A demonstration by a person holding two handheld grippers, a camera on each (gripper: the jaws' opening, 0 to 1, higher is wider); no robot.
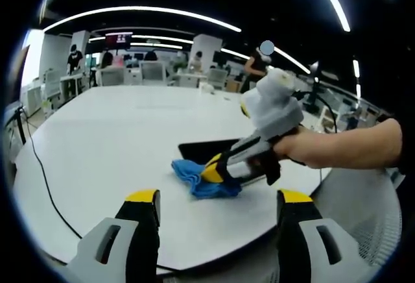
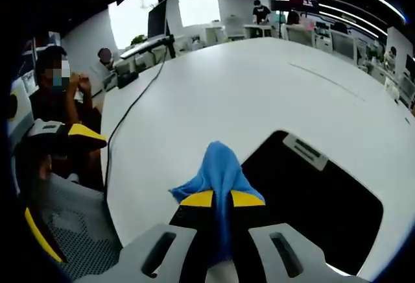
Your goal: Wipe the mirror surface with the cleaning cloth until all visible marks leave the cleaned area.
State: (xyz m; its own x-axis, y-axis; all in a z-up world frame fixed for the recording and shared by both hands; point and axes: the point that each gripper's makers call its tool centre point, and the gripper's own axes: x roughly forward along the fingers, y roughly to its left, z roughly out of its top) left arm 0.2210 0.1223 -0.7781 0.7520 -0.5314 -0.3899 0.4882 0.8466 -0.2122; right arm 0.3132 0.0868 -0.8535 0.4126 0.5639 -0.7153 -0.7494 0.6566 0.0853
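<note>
A dark flat mirror [image 1: 198,147] lies on the white table [image 1: 117,140]. A blue cleaning cloth [image 1: 215,189] rests bunched at the mirror's near corner, with my right gripper [image 1: 211,169] shut on it, held by a hand coming in from the right. In the right gripper view the cloth [image 2: 220,166] sticks out forward from between the closed yellow-tipped jaws of my right gripper [image 2: 222,199], at the left edge of the mirror [image 2: 324,205]. My left gripper [image 1: 219,198] hovers open near the table's front edge, short of the cloth, holding nothing; in the right gripper view my left gripper [image 2: 65,182] sits at the far left.
A black cable [image 2: 123,127] runs across the table's left side. A person [image 2: 58,91] sits beyond the table edge. A grey mesh chair [image 1: 366,218] stands close by. Desks, chairs and people fill the room's far end.
</note>
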